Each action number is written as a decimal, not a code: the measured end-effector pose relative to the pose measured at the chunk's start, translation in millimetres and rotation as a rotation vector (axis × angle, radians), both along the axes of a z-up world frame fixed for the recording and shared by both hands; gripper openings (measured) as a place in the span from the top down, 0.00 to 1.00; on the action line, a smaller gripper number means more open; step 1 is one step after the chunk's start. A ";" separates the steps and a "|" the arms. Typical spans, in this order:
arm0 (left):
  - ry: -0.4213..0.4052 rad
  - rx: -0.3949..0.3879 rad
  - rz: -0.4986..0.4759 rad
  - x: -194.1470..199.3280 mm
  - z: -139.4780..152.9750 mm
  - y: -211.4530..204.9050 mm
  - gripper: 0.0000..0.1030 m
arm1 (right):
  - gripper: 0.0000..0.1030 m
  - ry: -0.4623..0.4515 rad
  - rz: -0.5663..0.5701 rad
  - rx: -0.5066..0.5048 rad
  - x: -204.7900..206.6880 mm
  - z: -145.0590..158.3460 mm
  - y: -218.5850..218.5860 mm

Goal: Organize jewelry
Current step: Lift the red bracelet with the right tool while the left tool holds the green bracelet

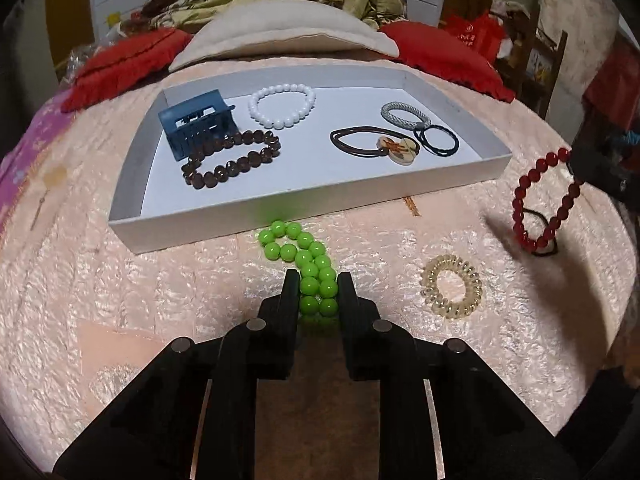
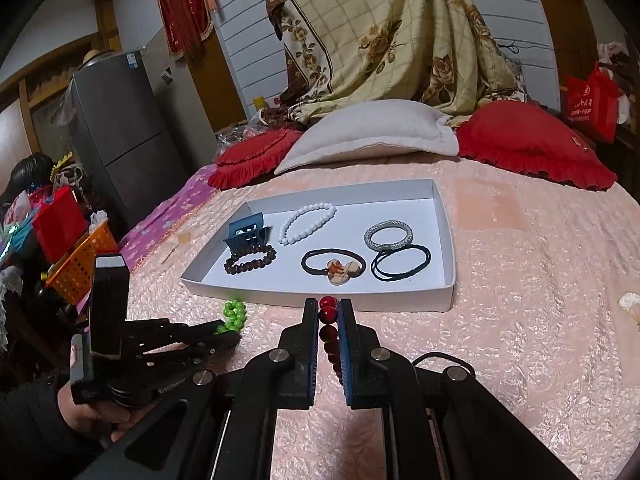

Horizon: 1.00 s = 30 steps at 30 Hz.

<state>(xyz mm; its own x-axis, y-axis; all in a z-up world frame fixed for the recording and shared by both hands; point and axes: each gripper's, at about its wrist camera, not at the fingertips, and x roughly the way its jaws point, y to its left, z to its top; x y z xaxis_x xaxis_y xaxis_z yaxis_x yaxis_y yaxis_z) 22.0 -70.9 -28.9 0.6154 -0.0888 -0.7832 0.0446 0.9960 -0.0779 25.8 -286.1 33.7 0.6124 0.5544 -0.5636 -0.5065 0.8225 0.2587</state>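
Note:
A green bead bracelet (image 1: 304,256) lies slack on the pink bedspread just in front of the white tray (image 1: 320,220). My left gripper (image 1: 319,282) stands over its near end, slightly open, with beads showing in the narrow gap between its fingers. In the right wrist view the left gripper (image 2: 230,334) is low beside the green bracelet (image 2: 234,314). My right gripper (image 2: 328,306) is shut on a red bead bracelet (image 2: 328,314), held before the tray's front wall (image 2: 260,292). The left wrist view shows the red bracelet (image 1: 536,208) hanging as a loop from the right gripper (image 1: 578,162).
The tray holds a blue claw clip (image 1: 196,124), brown (image 1: 232,160) and white (image 1: 282,106) bead bracelets, and several hair ties (image 1: 404,118). A clear coil hair tie (image 1: 452,286) and a black hair tie (image 1: 546,252) lie on the bedspread. Pillows (image 2: 372,132) line the far edge.

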 end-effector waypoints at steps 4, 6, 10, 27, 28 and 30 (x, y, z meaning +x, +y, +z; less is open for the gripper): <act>-0.056 -0.033 0.014 -10.0 14.3 6.8 0.84 | 0.92 -0.012 -0.002 0.010 -1.6 2.7 -1.0; -0.097 -0.056 0.021 -15.8 27.2 12.2 0.84 | 0.92 -0.027 -0.005 0.019 -3.2 5.3 -1.9; -0.150 -0.076 0.011 -22.8 46.0 15.8 0.84 | 0.92 -0.034 -0.003 0.021 -3.5 6.4 0.2; -0.138 -0.060 0.032 -21.4 48.0 16.6 0.84 | 0.92 -0.037 0.003 0.001 -5.4 4.9 9.1; -0.137 -0.060 0.033 -21.5 47.9 17.1 0.84 | 0.92 -0.037 0.003 -0.001 -5.3 4.6 9.3; -0.139 -0.062 0.036 -22.4 48.6 18.3 0.84 | 0.92 -0.037 0.000 -0.008 -5.1 4.1 10.4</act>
